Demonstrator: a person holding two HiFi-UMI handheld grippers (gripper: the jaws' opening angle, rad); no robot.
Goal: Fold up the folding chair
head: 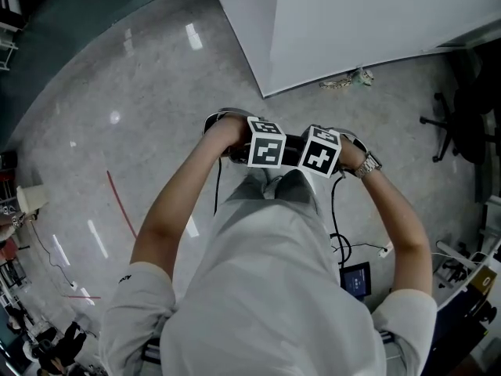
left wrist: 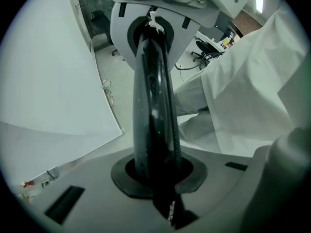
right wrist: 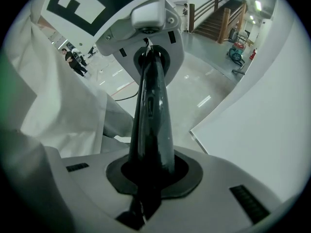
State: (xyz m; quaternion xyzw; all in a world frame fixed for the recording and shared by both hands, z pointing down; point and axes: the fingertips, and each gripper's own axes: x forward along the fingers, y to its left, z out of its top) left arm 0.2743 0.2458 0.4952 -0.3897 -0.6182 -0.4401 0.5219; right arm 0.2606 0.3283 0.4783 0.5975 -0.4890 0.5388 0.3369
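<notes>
In the head view both grippers sit side by side at the person's waist, marker cubes up and pointing down at the floor. A short glossy black bar (head: 291, 149), which looks like part of the folding chair, spans between them. The left gripper (head: 262, 151) is shut on one end and the right gripper (head: 321, 153) on the other. In the left gripper view the bar (left wrist: 153, 106) runs from my left gripper (left wrist: 155, 188) up into the right gripper (left wrist: 150, 28). The right gripper view mirrors this, with the bar (right wrist: 150, 110) between my right gripper (right wrist: 148, 178) and the left gripper (right wrist: 150, 33). The rest of the chair is hidden.
A large white panel (head: 352, 22) stands ahead on the polished grey floor. A black office chair (head: 462, 124) is at the right edge. A tablet (head: 356, 279) and cables (head: 340, 241) lie by the person's right side. A red line (head: 121, 202) marks the floor at left.
</notes>
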